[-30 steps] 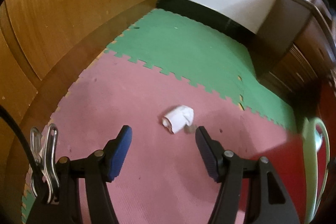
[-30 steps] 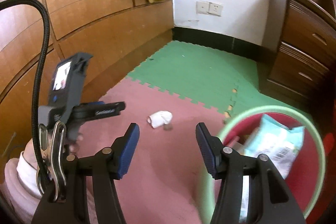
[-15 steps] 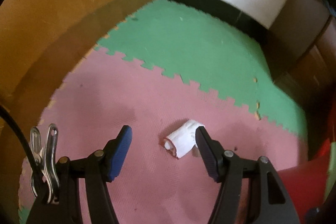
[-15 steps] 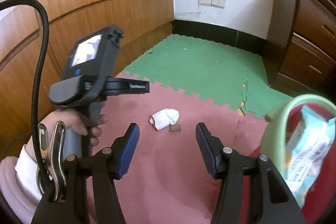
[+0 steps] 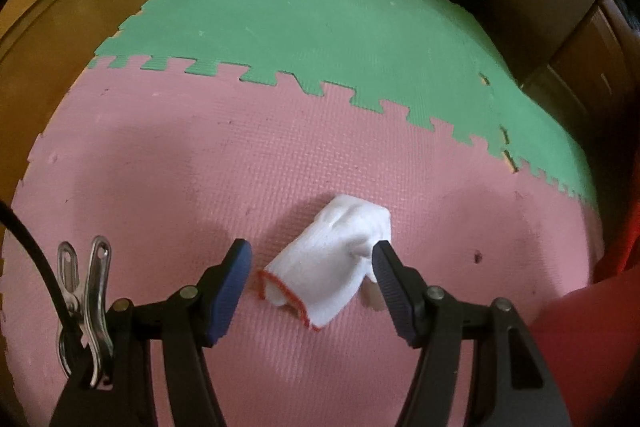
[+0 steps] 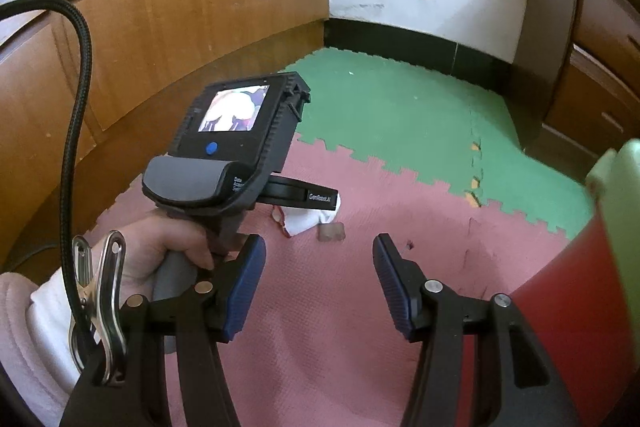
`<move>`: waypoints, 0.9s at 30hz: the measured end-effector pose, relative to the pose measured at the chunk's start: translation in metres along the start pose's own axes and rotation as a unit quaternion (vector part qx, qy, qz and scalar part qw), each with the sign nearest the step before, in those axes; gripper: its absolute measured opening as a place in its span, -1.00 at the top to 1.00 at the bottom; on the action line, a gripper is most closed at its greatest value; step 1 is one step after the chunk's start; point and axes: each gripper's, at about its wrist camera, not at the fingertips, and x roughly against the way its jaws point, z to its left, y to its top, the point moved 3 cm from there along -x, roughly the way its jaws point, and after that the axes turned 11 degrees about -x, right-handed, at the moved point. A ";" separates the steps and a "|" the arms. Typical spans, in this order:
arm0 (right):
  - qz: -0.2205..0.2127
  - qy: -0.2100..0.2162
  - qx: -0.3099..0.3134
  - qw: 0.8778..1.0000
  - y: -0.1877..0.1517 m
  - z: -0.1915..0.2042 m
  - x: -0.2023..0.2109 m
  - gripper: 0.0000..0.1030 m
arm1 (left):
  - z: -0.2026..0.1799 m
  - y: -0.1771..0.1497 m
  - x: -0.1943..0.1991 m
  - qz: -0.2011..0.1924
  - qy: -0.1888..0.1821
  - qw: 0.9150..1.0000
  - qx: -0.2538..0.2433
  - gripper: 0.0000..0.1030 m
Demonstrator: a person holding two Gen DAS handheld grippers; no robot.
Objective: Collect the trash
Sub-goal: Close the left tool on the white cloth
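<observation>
Now that the left tool (image 5: 312,277) has dropped close, its spread jaws flank the crumpled white cloth glove with a red-edged cuff (image 5: 334,267) on the pink foam floor mat (image 5: 160,167), so a pinch looks imminent. Only the right wrist view shows a small brown scrap (image 6: 331,231) just beside that glove; right tool (image 6: 320,285) hangs spread, empty, near the red bin (image 6: 560,299)
</observation>
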 end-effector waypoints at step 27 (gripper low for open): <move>0.017 -0.017 -0.030 0.999 -0.007 -0.016 -0.025 -0.11 | -0.016 -0.008 -0.018 0.003 -0.015 1.000 -0.022 0.40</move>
